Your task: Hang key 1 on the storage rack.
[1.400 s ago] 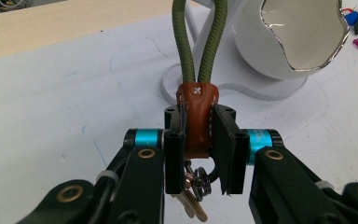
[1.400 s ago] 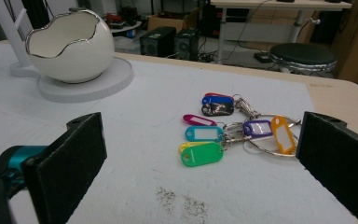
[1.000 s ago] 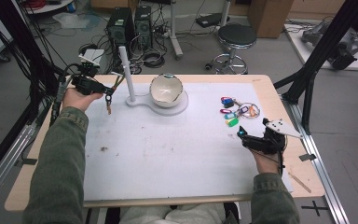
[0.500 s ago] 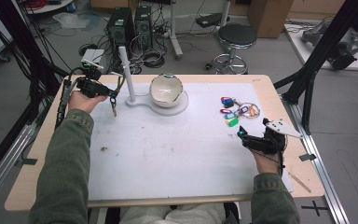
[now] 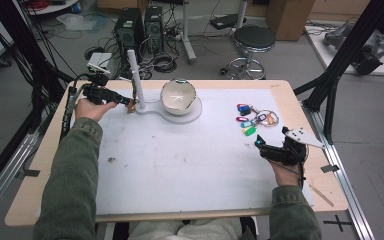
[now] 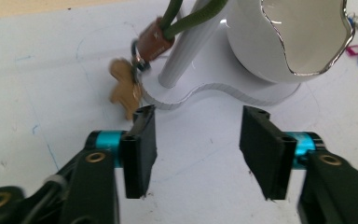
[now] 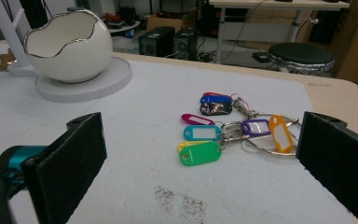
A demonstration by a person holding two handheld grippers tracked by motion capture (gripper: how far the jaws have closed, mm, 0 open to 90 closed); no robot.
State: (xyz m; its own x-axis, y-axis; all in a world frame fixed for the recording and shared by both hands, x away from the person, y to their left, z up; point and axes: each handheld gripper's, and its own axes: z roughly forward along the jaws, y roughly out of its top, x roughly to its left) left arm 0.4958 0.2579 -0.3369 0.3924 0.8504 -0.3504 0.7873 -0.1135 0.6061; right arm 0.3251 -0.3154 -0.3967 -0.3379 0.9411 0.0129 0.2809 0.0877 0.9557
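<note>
with the keychain hung on the white post near the bench's far left corner, back the left gripper (jaws just opening, released, nothing between them) straight away without snagging its cord.

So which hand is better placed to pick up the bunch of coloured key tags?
Right, probably: the right gripper has open fingers aimed at the bunch of coloured key tags.

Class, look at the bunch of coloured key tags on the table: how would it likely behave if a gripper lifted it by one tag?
The bunch of key tags would probably dangle loosely, since separate tags hang on linked metal rings. It looks light: thin plastic tags. The smooth tags might slip between flat pads.
</note>
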